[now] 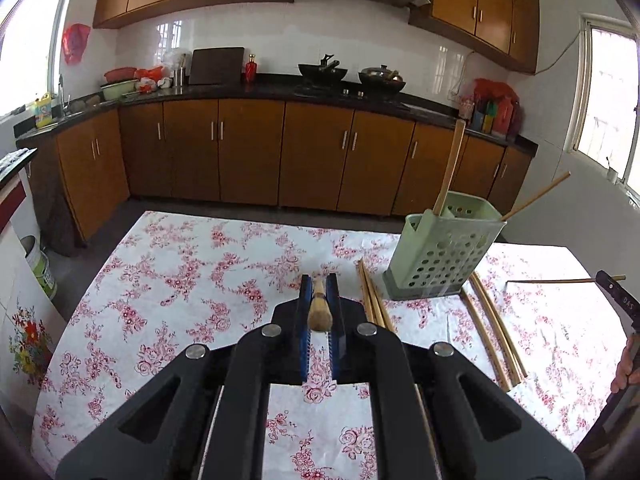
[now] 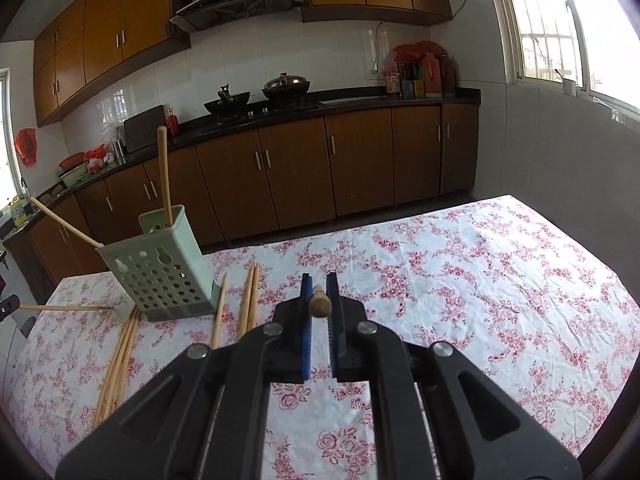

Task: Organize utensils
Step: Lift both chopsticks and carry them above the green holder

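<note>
My left gripper point(image 1: 319, 281) is shut on a wooden chopstick point(image 1: 319, 308), seen end-on between its blue pads above the table. My right gripper point(image 2: 319, 280) is likewise shut on a chopstick point(image 2: 319, 305). That right-hand chopstick point(image 1: 560, 281) also shows crosswise at the right edge of the left wrist view. A pale green perforated utensil holder point(image 1: 440, 248) point(image 2: 160, 268) stands on the floral tablecloth point(image 1: 192, 272) between the two grippers. It holds one upright chopstick point(image 1: 450, 168) and one leaning chopstick point(image 1: 536, 196). Loose chopsticks point(image 1: 374, 300) point(image 2: 120, 360) lie on both sides of the holder.
More loose chopsticks point(image 2: 248, 300) lie right of the holder in the right wrist view. A person's hand point(image 1: 628, 368) shows at the right edge. Brown kitchen cabinets point(image 1: 248, 152) and a dark counter with pans stand beyond the table. A bucket point(image 1: 40, 268) stands on the floor at left.
</note>
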{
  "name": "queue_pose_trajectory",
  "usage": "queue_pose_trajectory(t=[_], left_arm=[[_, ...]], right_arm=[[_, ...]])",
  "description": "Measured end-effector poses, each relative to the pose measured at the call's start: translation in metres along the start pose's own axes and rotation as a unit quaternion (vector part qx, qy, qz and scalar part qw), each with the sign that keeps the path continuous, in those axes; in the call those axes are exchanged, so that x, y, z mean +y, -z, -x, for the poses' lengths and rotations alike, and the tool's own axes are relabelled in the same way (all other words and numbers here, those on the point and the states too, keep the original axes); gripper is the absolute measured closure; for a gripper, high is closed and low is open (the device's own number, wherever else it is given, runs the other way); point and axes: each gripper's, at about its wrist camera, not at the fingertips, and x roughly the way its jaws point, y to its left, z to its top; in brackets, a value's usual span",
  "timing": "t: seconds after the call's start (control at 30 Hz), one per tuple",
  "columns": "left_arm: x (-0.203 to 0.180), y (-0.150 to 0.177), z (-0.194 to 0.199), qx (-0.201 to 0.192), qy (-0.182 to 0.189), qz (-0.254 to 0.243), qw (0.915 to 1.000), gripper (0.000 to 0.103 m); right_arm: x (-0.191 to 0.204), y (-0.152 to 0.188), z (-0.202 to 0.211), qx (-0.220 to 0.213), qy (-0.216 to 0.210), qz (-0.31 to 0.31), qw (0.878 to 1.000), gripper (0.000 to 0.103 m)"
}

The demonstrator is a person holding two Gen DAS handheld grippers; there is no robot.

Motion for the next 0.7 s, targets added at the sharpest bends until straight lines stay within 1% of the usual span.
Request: queue_pose_trajectory(t=[0.2,0.33,0.47,0.57,0.7], left_arm=[[-0.009,-0.016,0.013,-0.026,0.004,-0.014,0.9996,0.096],[-0.018,-0.026,0.026,-0.04,0.017,-0.024,0.9988,0.096],[-0.031,-0.037,0.046,-0.051,0.046,-0.034,0.997,0.096],[-0.046,-0.048,0.063,-0.061,0.075,-0.044,0.9944,0.096],[-0.067,-0.063,0.079,-0.079,0.11,-0.048,0.9896,0.096]], right_arm=[[0.006,-0.014,0.01,-0.025,-0.01,0.004,1.0,0.095],[0.01,-0.032,0.023,-0.041,-0.03,-0.003,0.999,0.095],[0.015,-0.054,0.041,-0.043,-0.069,-0.013,0.997,0.095],[0.021,-0.071,0.057,-0.042,-0.109,-0.019,0.993,0.095],[0.035,-0.092,0.08,-0.065,-0.154,-0.018,0.986,0.095]])
